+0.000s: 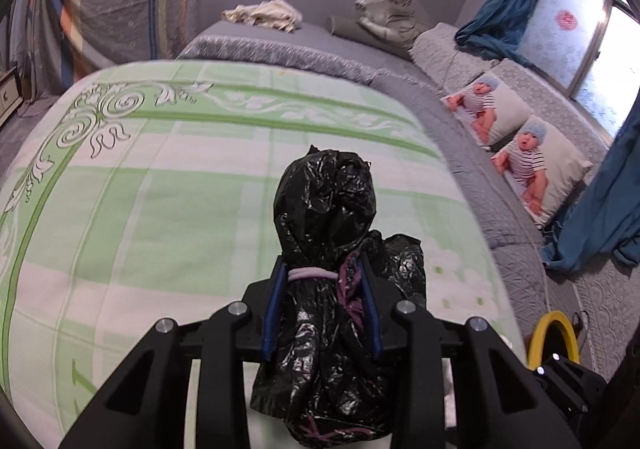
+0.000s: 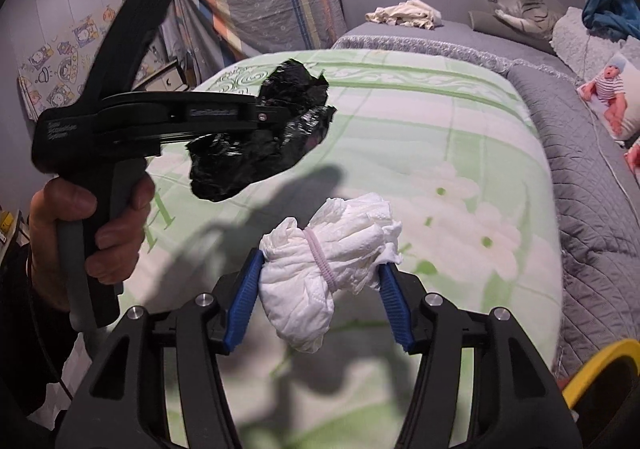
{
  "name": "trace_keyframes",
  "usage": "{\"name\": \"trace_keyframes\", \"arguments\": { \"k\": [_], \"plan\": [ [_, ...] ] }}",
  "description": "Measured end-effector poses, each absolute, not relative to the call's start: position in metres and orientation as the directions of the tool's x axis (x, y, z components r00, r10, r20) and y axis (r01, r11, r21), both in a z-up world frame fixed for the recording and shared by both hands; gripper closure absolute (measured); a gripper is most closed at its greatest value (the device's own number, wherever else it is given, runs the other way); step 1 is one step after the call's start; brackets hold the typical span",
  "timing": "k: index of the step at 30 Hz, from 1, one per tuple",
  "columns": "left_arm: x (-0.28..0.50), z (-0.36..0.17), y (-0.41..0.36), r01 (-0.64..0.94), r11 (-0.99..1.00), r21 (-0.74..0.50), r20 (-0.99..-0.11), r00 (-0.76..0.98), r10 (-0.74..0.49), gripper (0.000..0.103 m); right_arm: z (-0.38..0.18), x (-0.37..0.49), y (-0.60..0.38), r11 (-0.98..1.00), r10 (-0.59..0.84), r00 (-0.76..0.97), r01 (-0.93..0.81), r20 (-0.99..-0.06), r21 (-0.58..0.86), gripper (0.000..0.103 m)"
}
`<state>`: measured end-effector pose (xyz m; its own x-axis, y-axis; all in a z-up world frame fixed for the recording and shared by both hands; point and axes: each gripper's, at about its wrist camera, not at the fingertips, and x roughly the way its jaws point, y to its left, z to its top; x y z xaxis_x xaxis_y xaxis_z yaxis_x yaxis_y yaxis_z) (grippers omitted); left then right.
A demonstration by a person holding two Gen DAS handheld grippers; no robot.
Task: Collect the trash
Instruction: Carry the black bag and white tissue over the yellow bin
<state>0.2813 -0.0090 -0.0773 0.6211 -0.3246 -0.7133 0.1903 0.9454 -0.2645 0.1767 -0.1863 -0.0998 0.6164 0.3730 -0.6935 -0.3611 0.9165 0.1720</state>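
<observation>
- Above the green bedspread [image 2: 400, 121], your left gripper [image 1: 325, 273] clamps a black bag [image 1: 328, 209], jaws nearly closed.
- Your right gripper [image 2: 322, 273] pinches a white wad [image 2: 332, 249], jaws half open, over the bed.

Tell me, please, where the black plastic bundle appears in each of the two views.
Left wrist: black plastic bundle at lower centre, clamped in the left gripper.
Right wrist: same bundle left of centre, held above the bed.
Shared landmark: green checked blanket.
</observation>
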Motion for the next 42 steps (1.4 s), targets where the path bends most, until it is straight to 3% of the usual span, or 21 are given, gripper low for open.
{"name": "trace_keyframes", "arguments": {
  "k": [11,27,35,42],
  "plan": [
    [0.186,-0.010,-0.063,0.369,0.894,-0.256,-0.570,0.689,-0.448,0.072,-0.073,0.110,-0.253,0.946,0.324,0.712,-0.253,-0.623,0.203,0.049],
    [0.066,0.055,-0.125,0.568,0.813,-0.124,-0.376,0.732,-0.569,0.072,-0.046,0.037,-0.348,0.955,0.220,0.850,-0.088,-0.478,0.283,0.049],
    [0.039,0.062,-0.163,0.653,0.754,-0.072,-0.348,0.691,-0.633,0.072,-0.041,0.007,-0.393,0.953,0.115,0.899,0.021,-0.422,0.304,0.049],
    [0.038,0.053,-0.202,0.715,0.697,-0.059,-0.378,0.630,-0.679,0.072,-0.042,-0.017,-0.428,0.946,-0.019,0.921,0.142,-0.388,0.291,0.049]
  ]
}}
